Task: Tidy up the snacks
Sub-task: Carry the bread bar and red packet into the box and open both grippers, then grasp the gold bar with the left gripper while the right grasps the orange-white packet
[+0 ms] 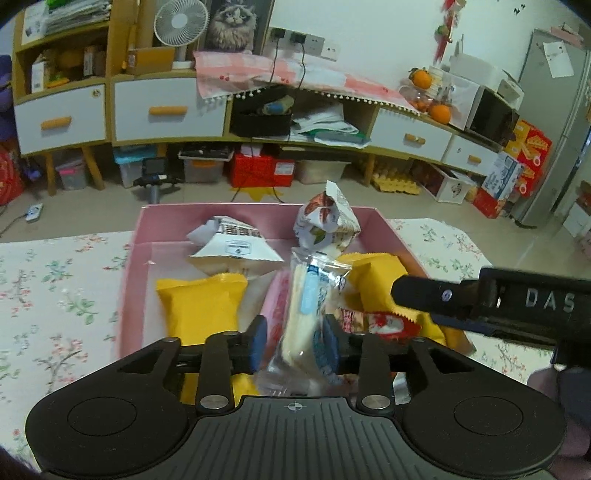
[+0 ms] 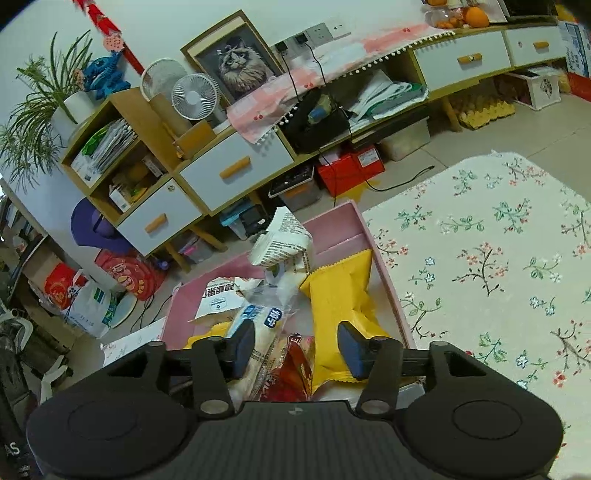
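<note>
Over the pink cardboard box (image 1: 127, 280) of snacks, the left gripper (image 1: 293, 341) stands parted around a clear-wrapped pale bar (image 1: 301, 306), lower end hidden. The right gripper (image 2: 295, 349) gapes, its pads (image 2: 349, 349) covering parts of a yellow foil packet (image 2: 340, 295).

We are in a lived-in home, likely a living room. A long low cabinet (image 1: 170, 110) with white drawers runs along the wall, carrying a framed cat picture (image 2: 236, 64), a small fan (image 1: 181, 22) and oranges (image 1: 439, 112). A potted plant (image 2: 40, 110) tops the shelf unit, storage boxes (image 1: 262, 170) crowd the tiled floor, and a fridge (image 1: 557, 122) stands in the corner.
</note>
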